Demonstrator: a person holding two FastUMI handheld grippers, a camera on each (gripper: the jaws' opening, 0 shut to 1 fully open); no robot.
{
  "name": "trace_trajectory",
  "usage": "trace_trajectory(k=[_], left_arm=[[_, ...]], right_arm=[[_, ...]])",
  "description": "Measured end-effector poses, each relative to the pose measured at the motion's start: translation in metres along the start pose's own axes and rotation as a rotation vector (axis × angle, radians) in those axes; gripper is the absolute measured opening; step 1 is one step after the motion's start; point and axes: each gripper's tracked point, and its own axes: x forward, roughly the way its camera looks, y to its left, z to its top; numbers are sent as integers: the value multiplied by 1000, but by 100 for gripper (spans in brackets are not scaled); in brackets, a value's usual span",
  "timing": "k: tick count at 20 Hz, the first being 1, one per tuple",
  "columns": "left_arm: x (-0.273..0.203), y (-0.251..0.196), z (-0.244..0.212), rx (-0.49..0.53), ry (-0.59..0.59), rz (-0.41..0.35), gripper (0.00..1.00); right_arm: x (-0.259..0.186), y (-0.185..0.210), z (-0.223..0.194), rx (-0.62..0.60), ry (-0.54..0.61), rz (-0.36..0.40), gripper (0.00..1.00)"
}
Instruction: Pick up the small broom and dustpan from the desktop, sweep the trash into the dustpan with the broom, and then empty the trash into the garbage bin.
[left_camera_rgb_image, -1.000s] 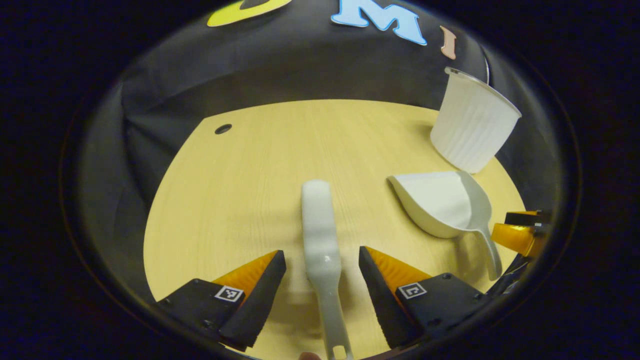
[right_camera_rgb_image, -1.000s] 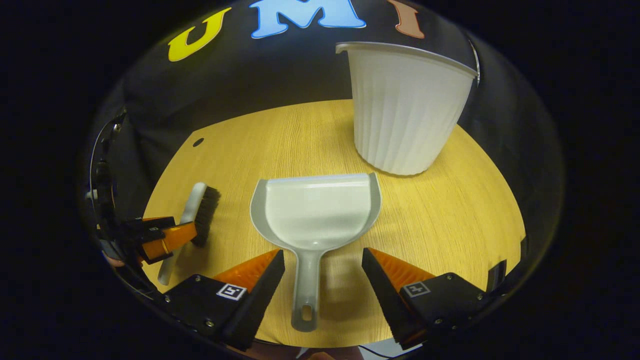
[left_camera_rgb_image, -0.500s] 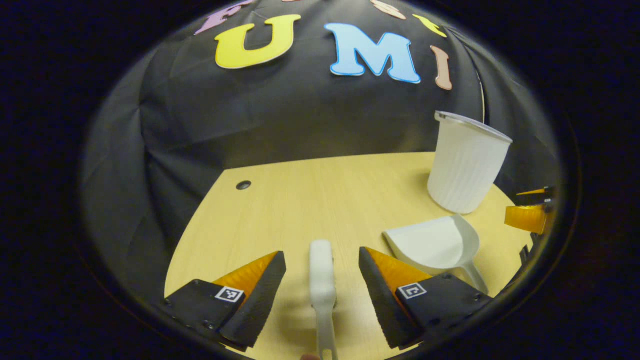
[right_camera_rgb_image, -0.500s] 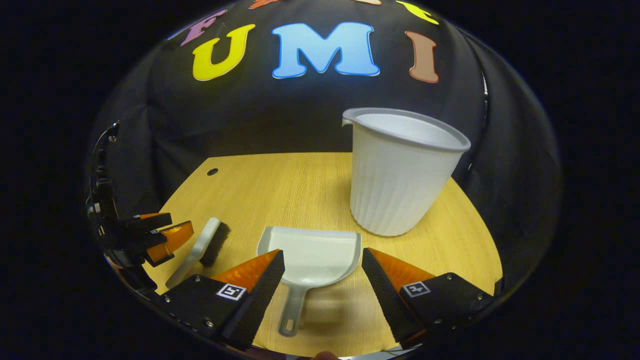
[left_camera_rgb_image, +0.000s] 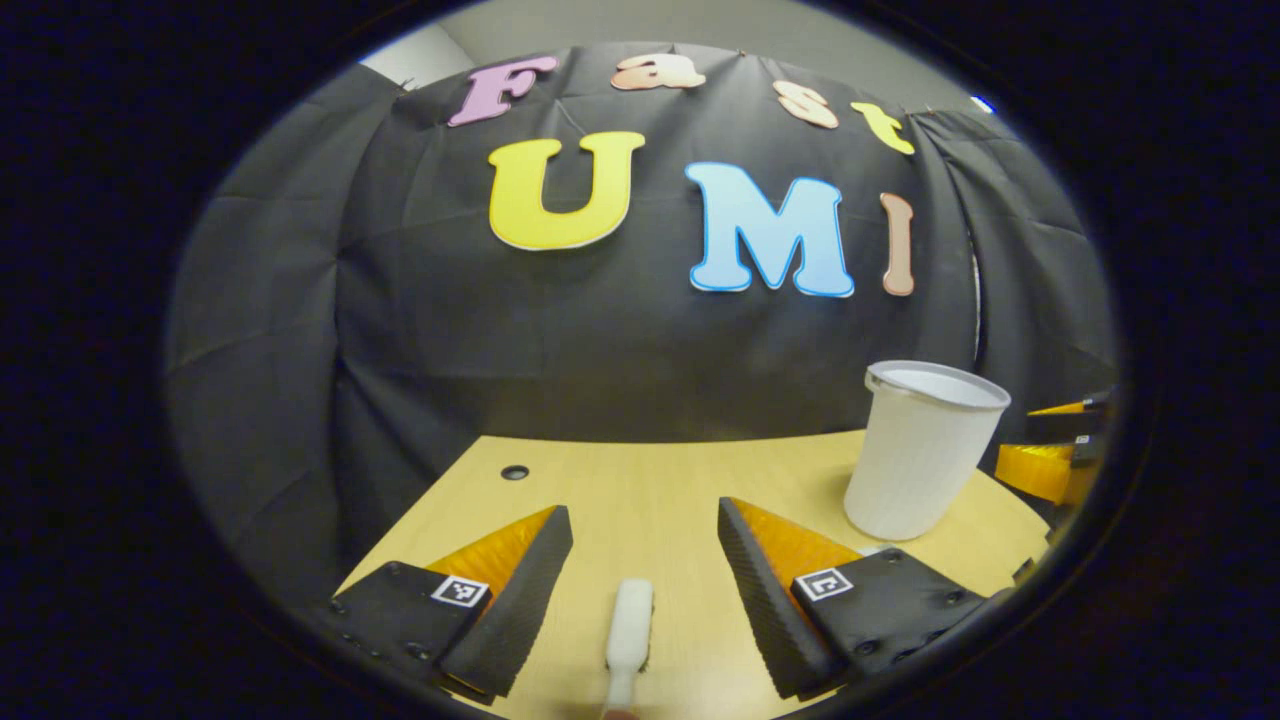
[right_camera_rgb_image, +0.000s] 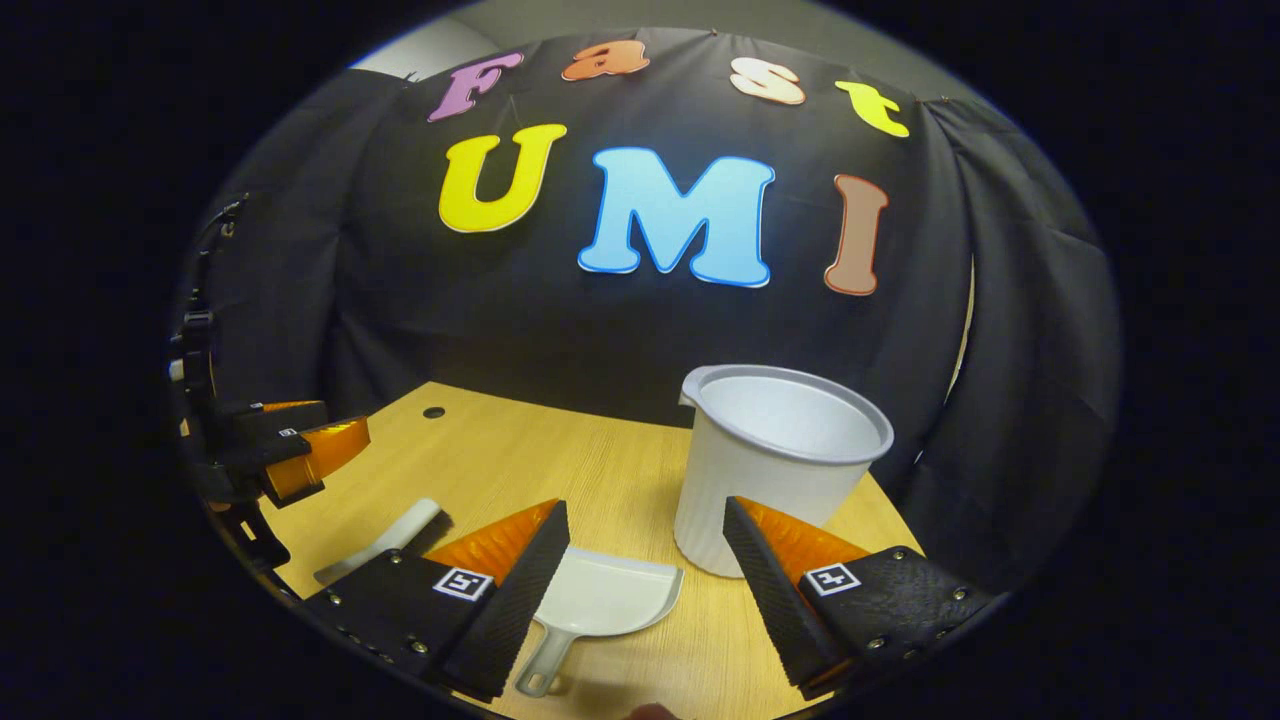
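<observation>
1. White broom (left_camera_rgb_image: 630, 625) is seen lying on the wooden bench (left_camera_rgb_image: 640, 480) below the left tool (left_camera_rgb_image: 645, 560), whose fingers are held apart; since a second ago that tool has been raised clear.
2. Dustpan (right_camera_rgb_image: 600, 603) is seen flat beside the garbage bin (right_camera_rgb_image: 780, 455); the right tool (right_camera_rgb_image: 645, 560), likewise spread, has been lifted. No trash is seen.

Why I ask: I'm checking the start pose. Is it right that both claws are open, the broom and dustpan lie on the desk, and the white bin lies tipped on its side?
Not quite. The white bin stands upright on the desk, its opening facing up, as the right gripper view shows. The rest holds: the left claw and right claw are open, and the broom and dustpan lie on the desk.
</observation>
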Motion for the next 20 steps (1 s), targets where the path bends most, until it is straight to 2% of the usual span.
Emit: trace_trajectory(k=[7,15,20], left_arm=[[-10,10,47,13,-117,-12,96],[-9,18,70,73,-180,-36,96],[-11,1,71,51,-189,-75,95]], right_arm=[[-21,2,37,8,-128,-60,97],[-21,6,35,13,-142,-143,97],[-38,-7,47,50,-190,-189,97]])
